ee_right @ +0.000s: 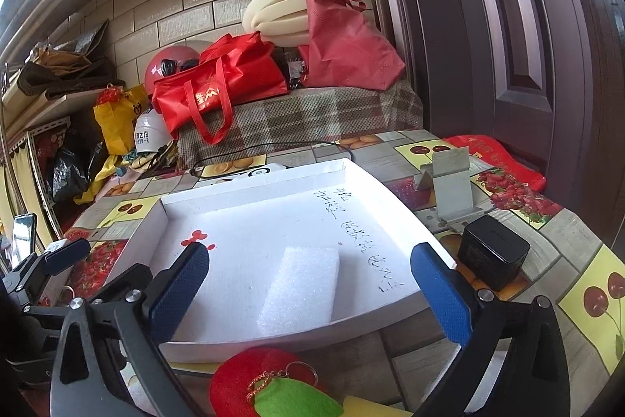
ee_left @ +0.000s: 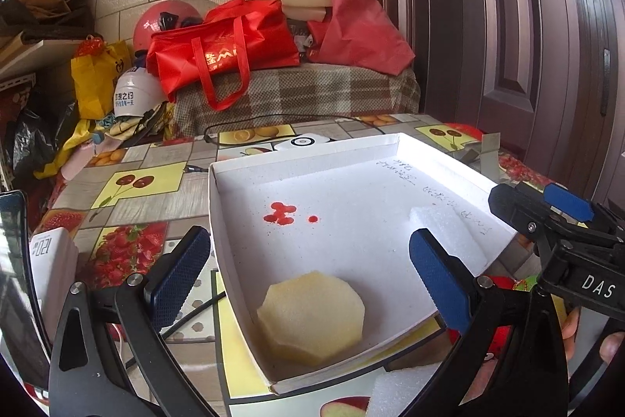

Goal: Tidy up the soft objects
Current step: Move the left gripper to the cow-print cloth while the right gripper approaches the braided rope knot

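Observation:
A shallow white cardboard tray [ee_left: 218, 221] [ee_right: 375, 190] lies on the fruit-patterned table. A pale yellow sponge disc [ee_left: 312, 315] rests in its near corner, between the spread fingers of my left gripper [ee_left: 308, 280], which touches nothing. A white foam block [ee_right: 300, 290] [ee_left: 449, 229] lies flat in the tray, and my right gripper [ee_right: 308, 288] stands open around it, pads apart from it. In the left wrist view, the right gripper [ee_left: 543, 210] shows at the tray's right edge. A red plush ring with a green felt piece [ee_right: 269, 385] lies on the table just before the tray.
Another white foam piece [ee_left: 402, 389] and a yellow sponge edge [ee_right: 375, 407] lie near the tray's front. A black box [ee_right: 494, 253] and a grey metal stand [ee_right: 449, 182] sit right of the tray. Red bags [ee_left: 222, 45] are piled on a checked bench behind.

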The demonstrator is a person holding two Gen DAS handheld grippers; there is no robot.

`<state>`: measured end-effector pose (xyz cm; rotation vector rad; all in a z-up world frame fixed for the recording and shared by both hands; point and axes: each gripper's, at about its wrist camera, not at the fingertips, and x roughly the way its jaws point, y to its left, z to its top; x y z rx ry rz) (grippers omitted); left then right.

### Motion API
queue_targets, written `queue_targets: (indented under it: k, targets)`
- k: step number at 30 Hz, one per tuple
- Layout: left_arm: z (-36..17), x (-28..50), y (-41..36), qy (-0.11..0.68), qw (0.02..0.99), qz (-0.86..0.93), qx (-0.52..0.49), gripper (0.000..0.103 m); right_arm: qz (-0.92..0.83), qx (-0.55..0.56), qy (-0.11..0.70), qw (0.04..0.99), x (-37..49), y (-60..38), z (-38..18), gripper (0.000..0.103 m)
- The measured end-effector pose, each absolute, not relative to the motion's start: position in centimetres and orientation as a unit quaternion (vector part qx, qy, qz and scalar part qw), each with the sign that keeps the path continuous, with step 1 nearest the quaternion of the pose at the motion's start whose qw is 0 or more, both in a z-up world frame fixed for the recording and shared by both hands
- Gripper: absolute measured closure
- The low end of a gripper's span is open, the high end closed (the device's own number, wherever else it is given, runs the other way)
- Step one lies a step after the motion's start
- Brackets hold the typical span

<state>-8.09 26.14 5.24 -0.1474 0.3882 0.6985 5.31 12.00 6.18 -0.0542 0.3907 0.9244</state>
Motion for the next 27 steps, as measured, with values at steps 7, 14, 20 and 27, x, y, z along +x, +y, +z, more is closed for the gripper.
queue_targets:
  k: [7,14,20,27]
  targets:
    - [5.5,-9.7,26.4,0.161,0.916,0.358,-0.088,0.000,0.429,-0.013,0.191,0.883,5.5,10.7,6.3,0.000]
    - [5.3,-11.8,26.5,0.155,0.912,0.366,-0.103,0.000,0.413,-0.008,0.192,0.890,5.3,8.8,6.1,0.000]
    - [5.2,-14.6,25.9,0.152,0.914,0.362,-0.103,0.000,0.406,-0.014,0.190,0.894,4.9,7.0,6.0,0.000]
    - [5.1,-17.7,25.3,0.155,0.915,0.357,-0.105,0.000,0.395,-0.004,0.207,0.895,5.6,5.2,5.7,0.000]
